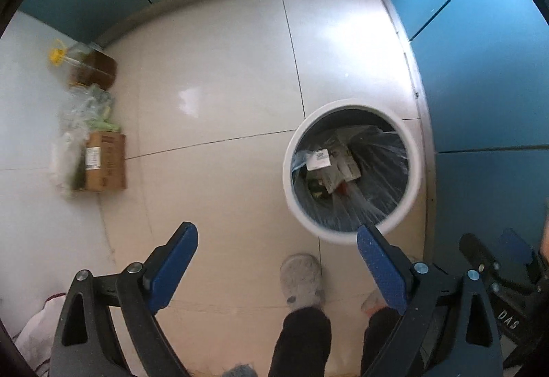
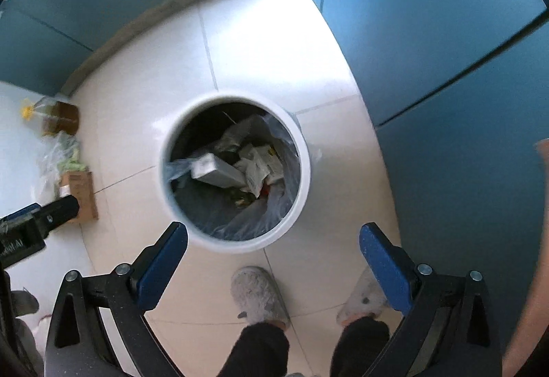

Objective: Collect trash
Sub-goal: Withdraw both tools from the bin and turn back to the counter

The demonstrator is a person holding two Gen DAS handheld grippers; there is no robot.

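A round white trash bin (image 1: 417, 167) (image 2: 305, 171) with a clear plastic liner stands on the pale tiled floor beside the blue cabinets. Inside it lie crumpled paper and small boxes (image 1: 329, 167) (image 2: 236, 167). My left gripper (image 1: 278, 239) is open and empty, high above the floor to the left of the bin. My right gripper (image 2: 274, 238) is open and empty, almost straight above the bin's near rim. The right gripper also shows at the lower right edge of the left wrist view (image 1: 494, 250), and part of the left gripper shows at the left edge of the right wrist view.
Blue cabinet doors (image 1: 480, 68) (image 2: 429, 51) close in the right and back. By the left wall stand an oil bottle (image 1: 89, 66), a plastic bag (image 1: 85, 109) and a cardboard box (image 1: 106, 162). The person's grey slippers (image 1: 302, 281) (image 2: 257, 298) stand near the bin.
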